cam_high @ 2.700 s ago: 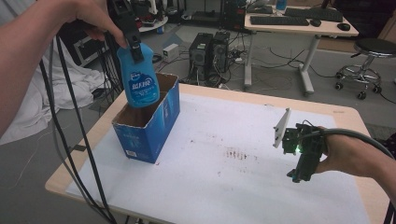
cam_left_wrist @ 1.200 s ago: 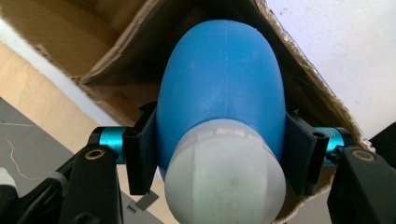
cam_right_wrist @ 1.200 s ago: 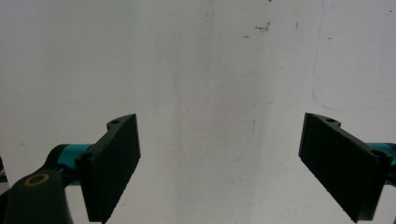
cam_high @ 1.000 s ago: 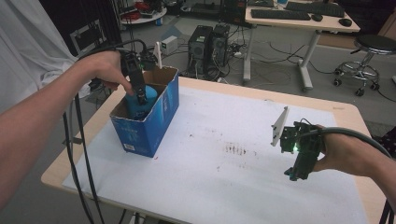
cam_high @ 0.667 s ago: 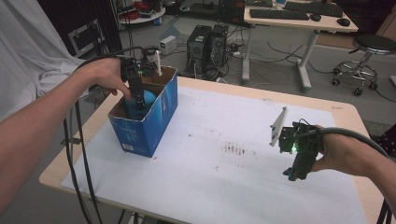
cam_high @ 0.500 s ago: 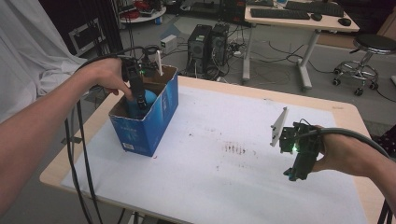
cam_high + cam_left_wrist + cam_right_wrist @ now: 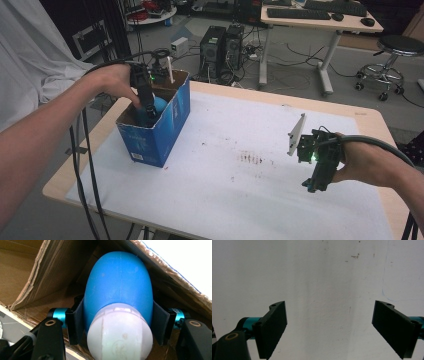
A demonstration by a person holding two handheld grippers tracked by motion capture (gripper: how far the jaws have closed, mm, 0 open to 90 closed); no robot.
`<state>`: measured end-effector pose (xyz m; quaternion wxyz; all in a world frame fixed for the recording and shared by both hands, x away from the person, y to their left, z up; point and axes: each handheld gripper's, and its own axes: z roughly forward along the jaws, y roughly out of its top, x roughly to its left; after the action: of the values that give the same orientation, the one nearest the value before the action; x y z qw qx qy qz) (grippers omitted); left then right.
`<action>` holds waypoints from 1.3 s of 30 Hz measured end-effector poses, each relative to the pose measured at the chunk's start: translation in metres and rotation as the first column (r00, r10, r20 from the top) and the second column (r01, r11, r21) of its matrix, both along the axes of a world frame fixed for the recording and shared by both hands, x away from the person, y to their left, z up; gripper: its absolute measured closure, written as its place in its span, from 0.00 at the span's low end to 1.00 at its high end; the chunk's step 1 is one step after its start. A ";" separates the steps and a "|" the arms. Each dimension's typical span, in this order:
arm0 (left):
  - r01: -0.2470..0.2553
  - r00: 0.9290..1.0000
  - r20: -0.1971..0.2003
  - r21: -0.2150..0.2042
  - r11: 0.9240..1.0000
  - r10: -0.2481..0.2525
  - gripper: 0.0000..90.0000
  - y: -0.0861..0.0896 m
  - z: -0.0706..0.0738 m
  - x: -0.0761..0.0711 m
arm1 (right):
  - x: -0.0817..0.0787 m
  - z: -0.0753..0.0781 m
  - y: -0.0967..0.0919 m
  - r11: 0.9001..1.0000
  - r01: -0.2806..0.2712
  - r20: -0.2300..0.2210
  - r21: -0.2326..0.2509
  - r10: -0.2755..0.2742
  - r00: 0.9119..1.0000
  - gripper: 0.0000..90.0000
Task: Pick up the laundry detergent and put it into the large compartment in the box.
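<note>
Your left gripper [image 7: 117,327] clamps blue plastic bottle [image 7: 118,285], black pads pressed on both flanks just behind white cap [image 7: 120,333]. Cap faces you, bottle body points away into brown cardboard box [image 7: 30,270]. Torn box rim runs upper right; white table surface [image 7: 185,257] beyond it, top right corner.

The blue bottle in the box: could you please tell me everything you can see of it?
The bottle looks like smooth, glossy blue plastic with a rounded shoulder and a white ribbed cap. It sits inside the open blue cardboard box at the table's left, cap end up towards the left claw, whose pads press on both sides just below the cap. Brown cardboard walls surround it. Its lower body and any label are hidden.
</note>
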<state>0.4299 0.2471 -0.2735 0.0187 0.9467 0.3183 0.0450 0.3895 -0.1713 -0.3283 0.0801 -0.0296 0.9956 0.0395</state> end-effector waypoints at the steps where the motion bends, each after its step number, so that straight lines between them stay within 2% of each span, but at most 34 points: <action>1: 0.003 1.000 0.000 0.001 1.000 -0.003 0.42 0.000 0.000 0.000 | 0.000 0.000 0.000 1.000 0.000 -0.002 0.004 0.000 1.000 0.13; 16: 0.009 1.000 0.000 -0.004 1.000 -0.009 0.41 0.000 0.000 0.000 | 0.000 -0.002 0.002 1.000 -0.001 -0.008 -0.001 0.001 1.000 0.13; 25: 0.009 1.000 -0.007 -0.016 1.000 -0.009 0.37 0.000 0.000 0.001 | 0.000 -0.002 0.002 1.000 -0.003 -0.010 -0.003 0.003 1.000 0.13; 32: 0.008 1.000 0.023 -0.026 1.000 -0.008 0.33 0.001 0.006 0.002 | 0.000 -0.001 0.002 1.000 -0.006 -0.010 -0.003 0.006 1.000 0.13; 39: 0.014 0.999 0.039 -0.012 1.000 -0.014 0.30 0.001 0.014 0.003 | -0.001 -0.001 0.001 1.000 -0.001 -0.011 -0.003 0.001 1.000 0.13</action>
<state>0.4324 0.2482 -0.2595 0.0310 0.9477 0.3115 0.0616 0.3886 -0.1700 -0.3292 0.0746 -0.0299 0.9960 0.0383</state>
